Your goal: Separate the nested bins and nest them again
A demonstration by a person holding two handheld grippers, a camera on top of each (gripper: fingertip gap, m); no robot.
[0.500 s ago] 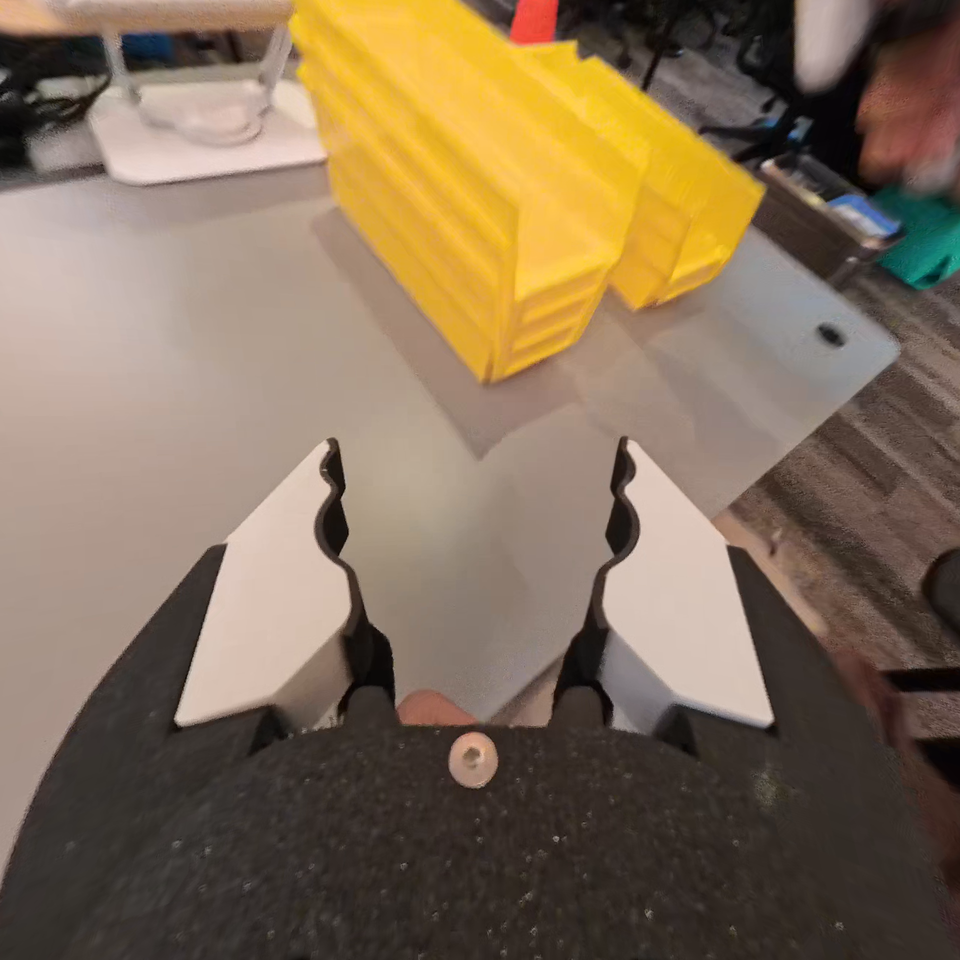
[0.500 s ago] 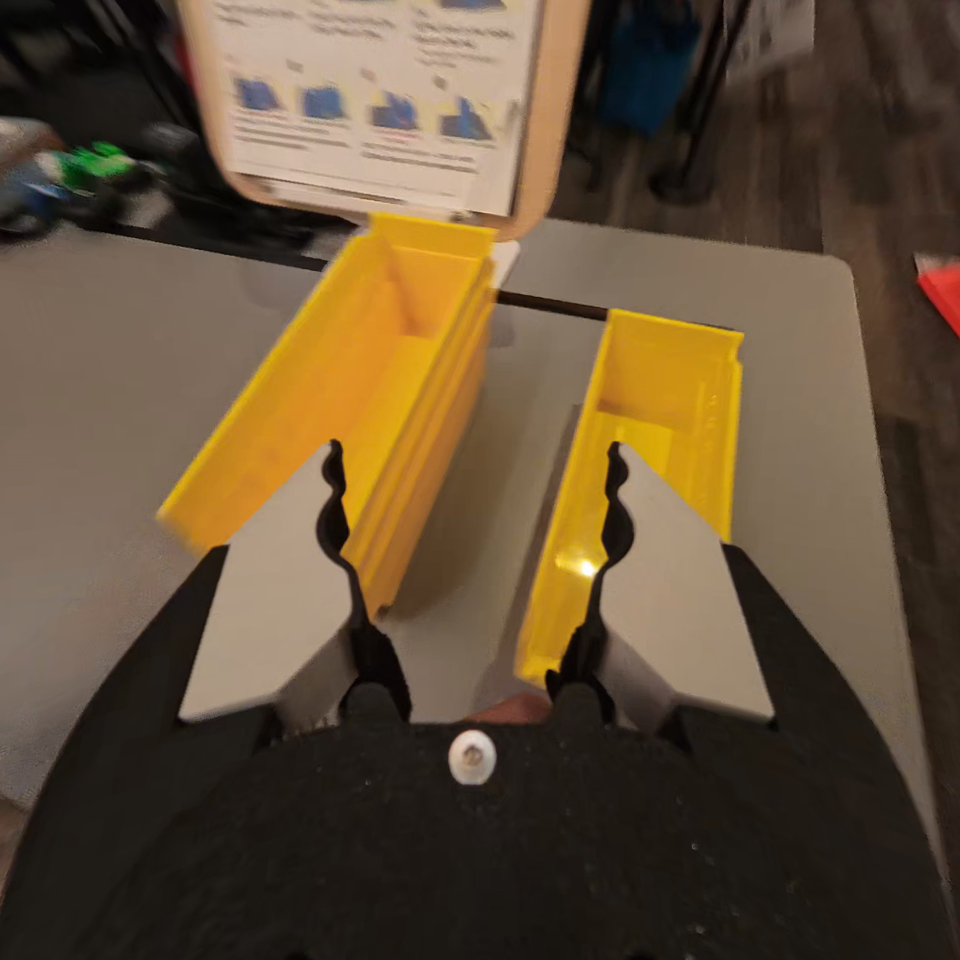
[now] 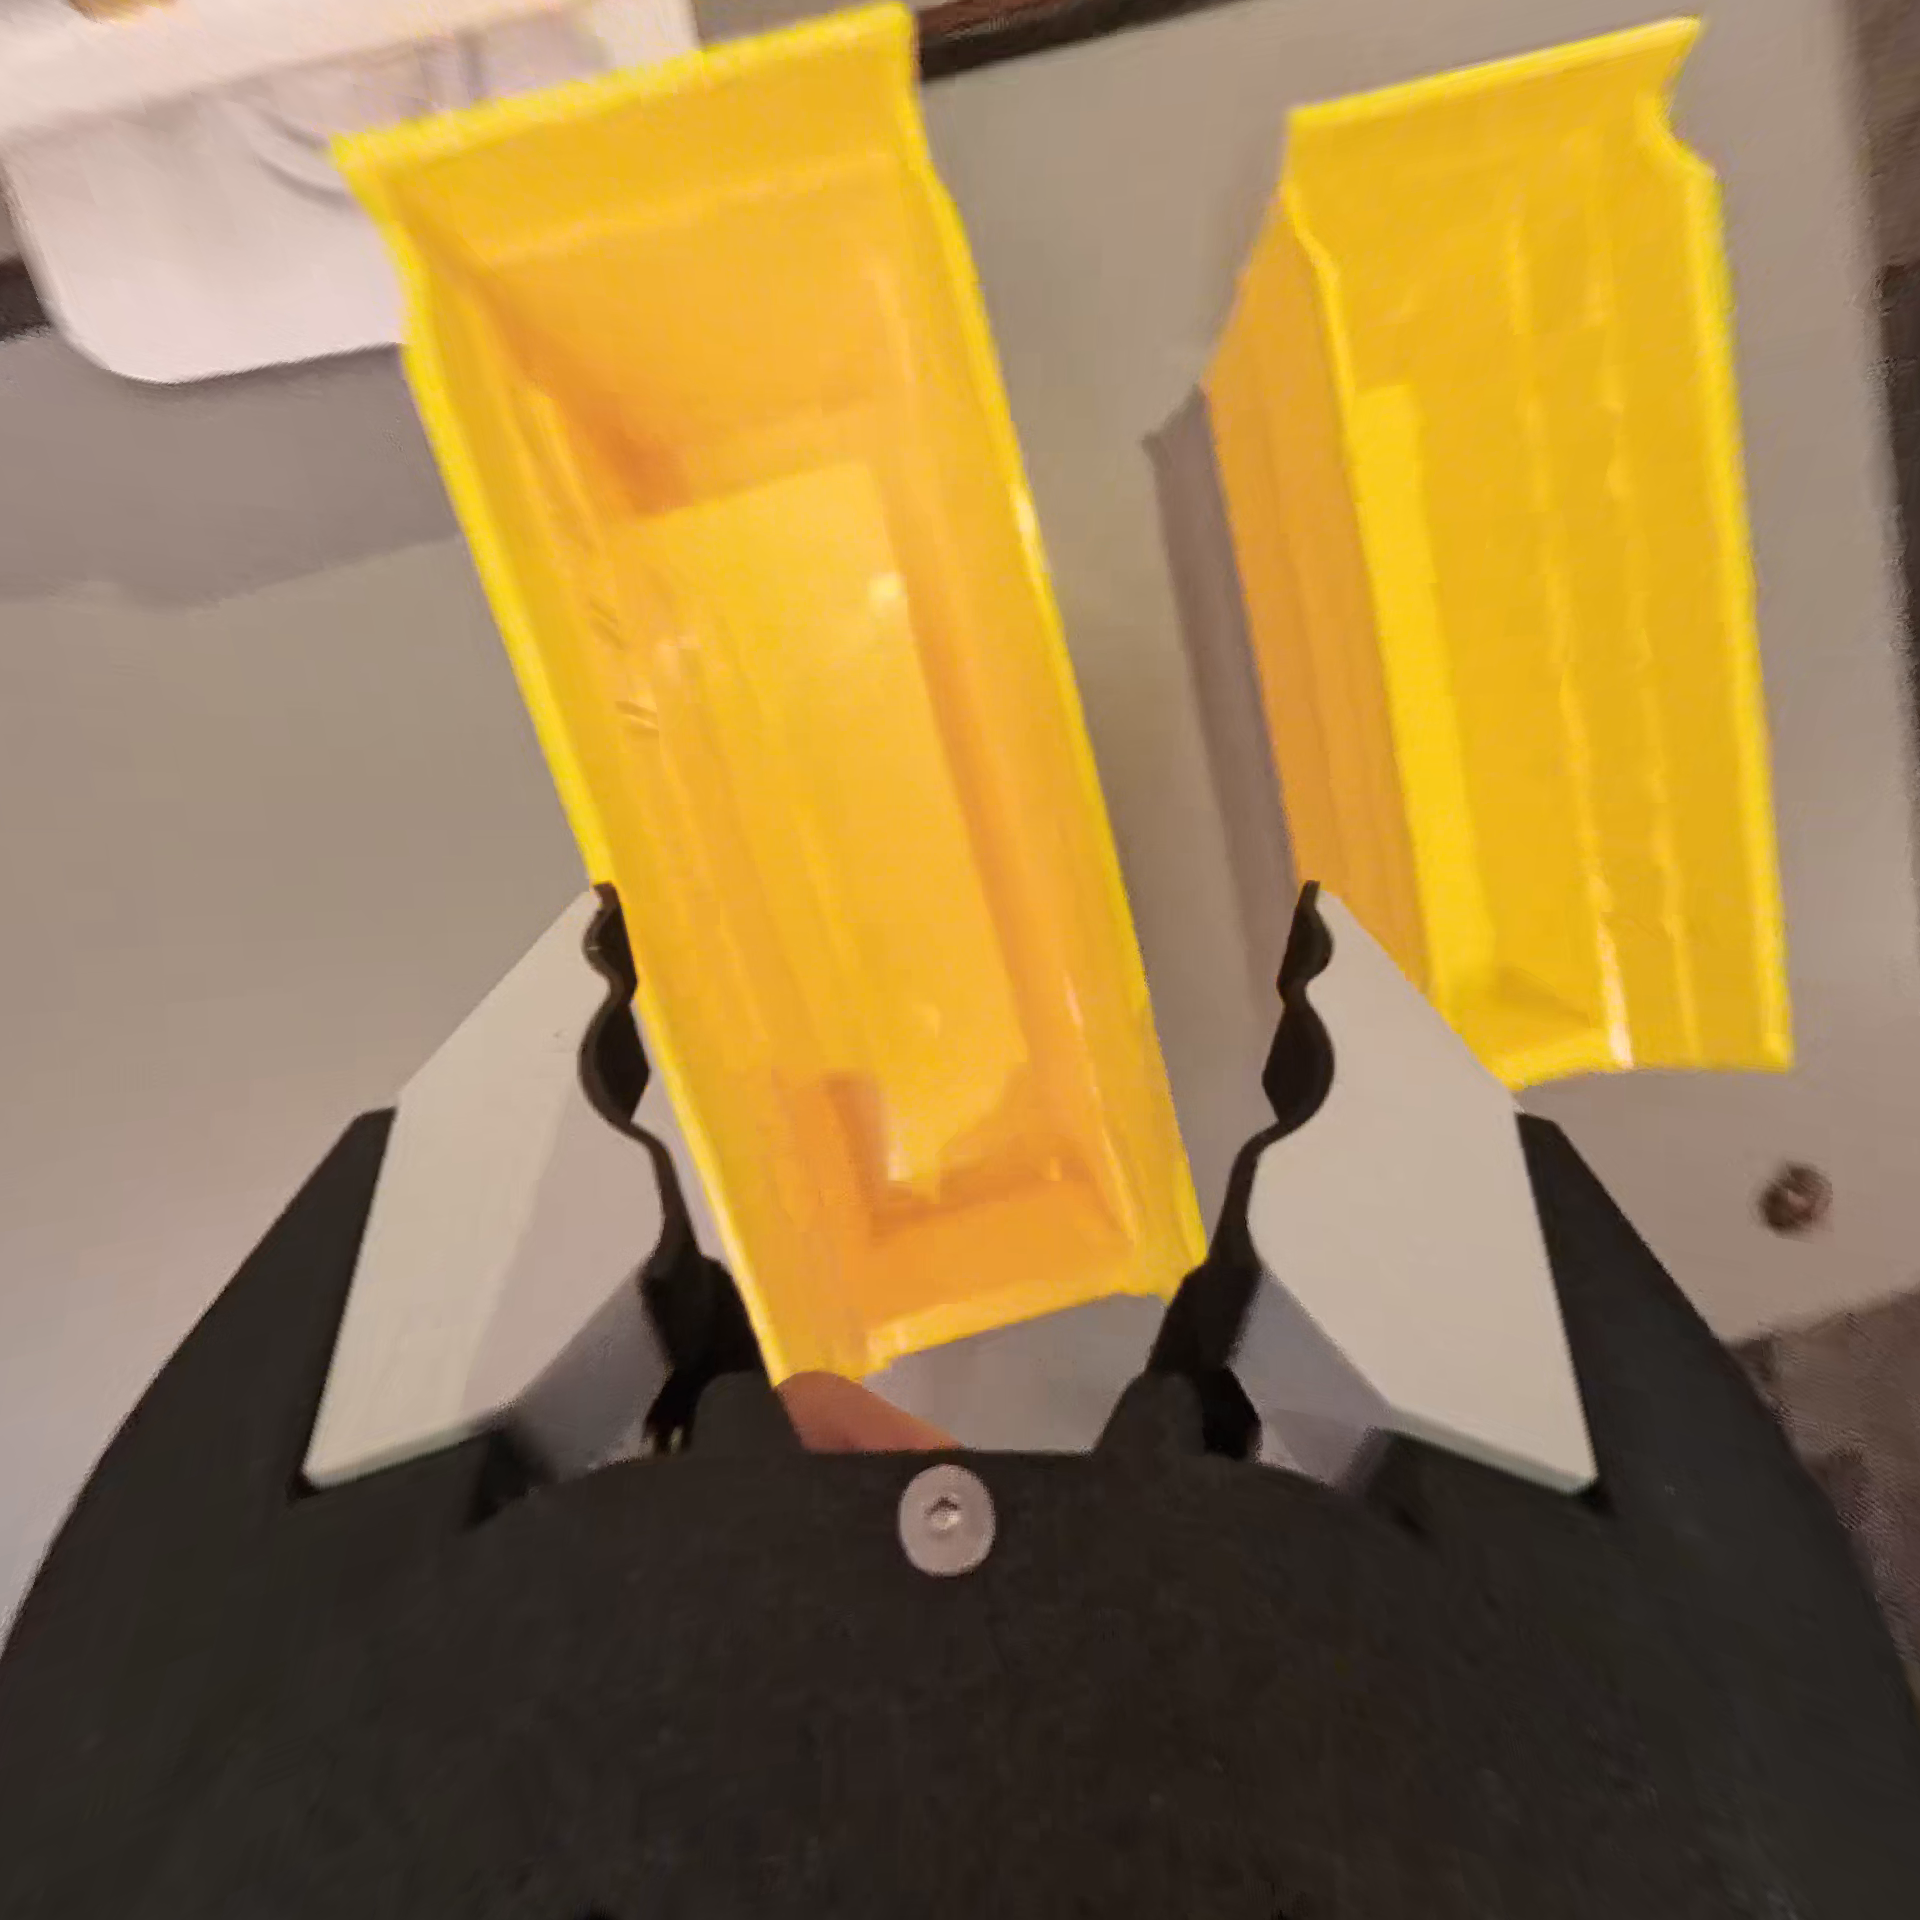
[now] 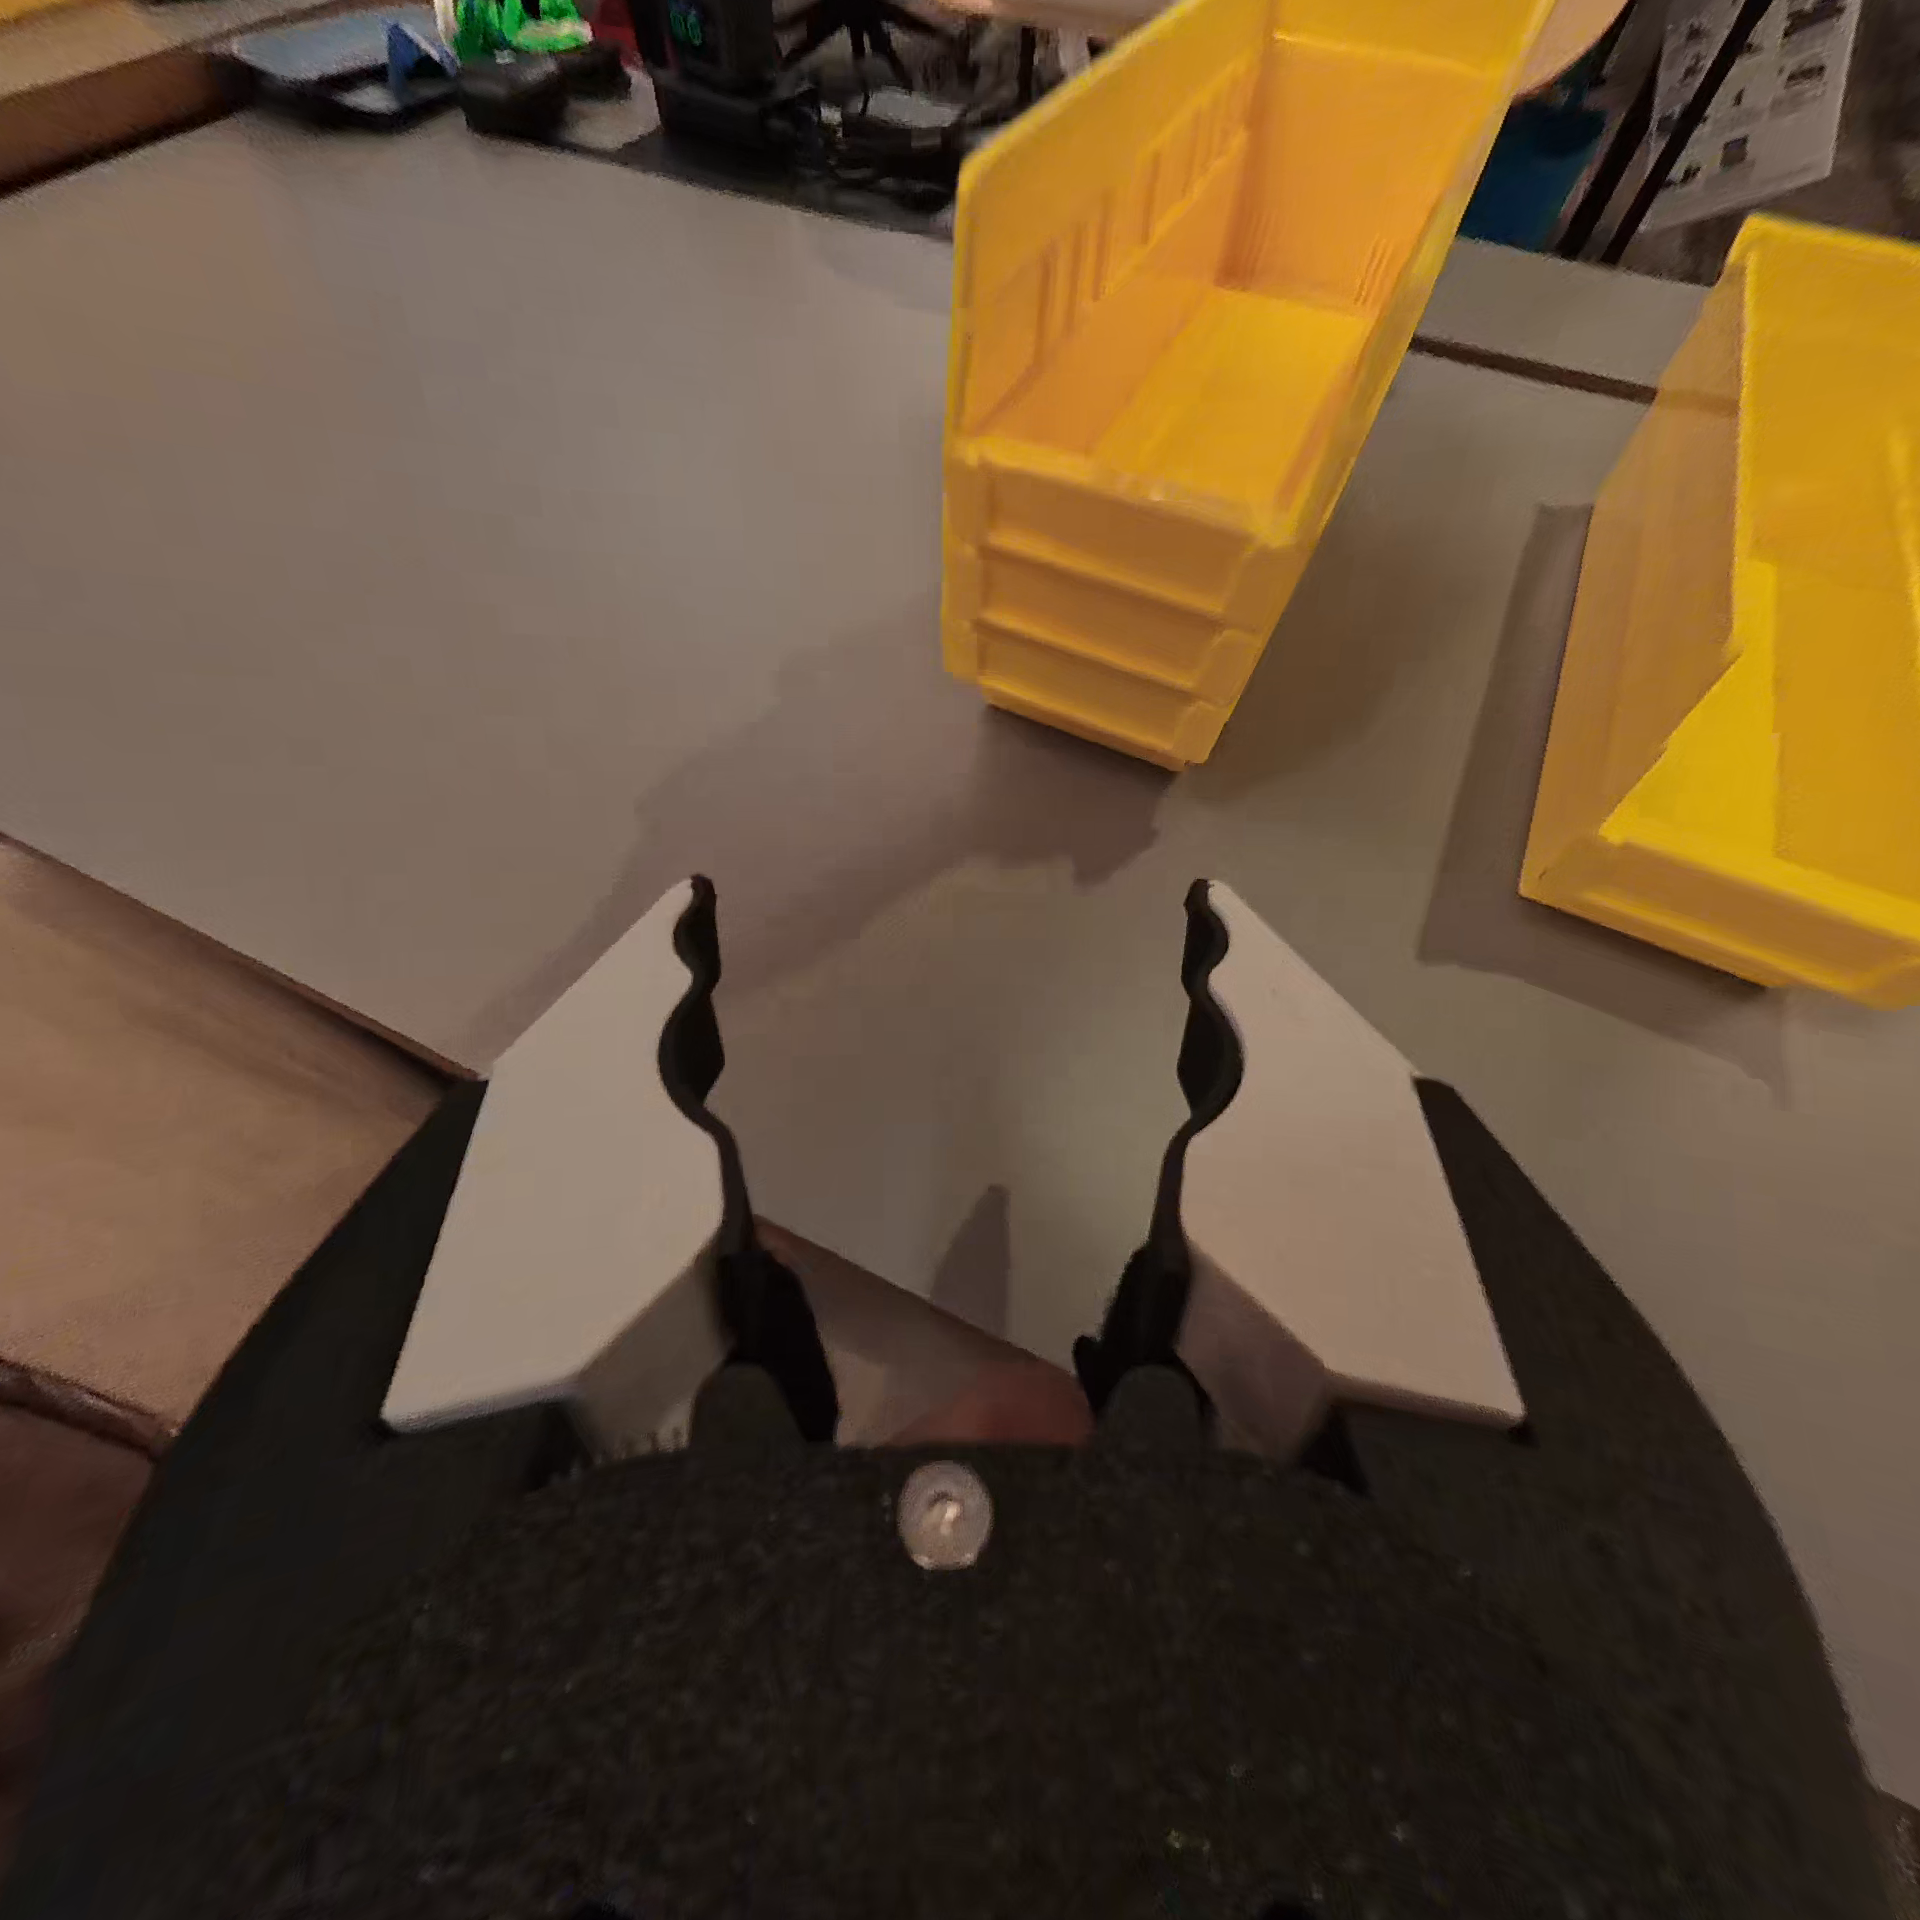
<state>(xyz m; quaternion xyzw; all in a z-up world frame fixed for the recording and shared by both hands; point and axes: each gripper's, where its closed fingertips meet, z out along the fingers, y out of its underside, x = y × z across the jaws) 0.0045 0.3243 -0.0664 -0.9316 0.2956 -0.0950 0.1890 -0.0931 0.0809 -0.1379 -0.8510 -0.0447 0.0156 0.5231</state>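
The nested stack of yellow bins (image 3: 790, 727) now lies straight ahead of my left hand-held gripper (image 3: 951, 1039), its near end sitting between the two spread fingers, and I look down into the top bin from above; half a second ago that gripper was well back with only bare counter between its fingers and the stack off at one o'clock. The jaws stand wide and I cannot see either pad touching the bin walls, so nothing is held yet. The single separated bin (image 3: 1507, 582) lies just beside the stack at two o'clock, a strip of grey counter (image 3: 208, 831) between them. My right hand-held gripper (image 4: 951, 1039) has swung away: a moment ago it pointed between the two, and now it is over the counter's near edge, fingers open and empty, with the stack (image 4: 1174, 416) at one o'clock and the lone bin (image 4: 1766, 665) at two o'clock, both well apart from it. In that view I count about three nested front lips on the stack. I judge that separation is part done, with one bin out, and that my left side is lining up to steady or grip the stack for the next pull. Motion blur hides finer detail. A white stand base (image 3: 208, 208) sits at eleven o'clock beyond the stack.
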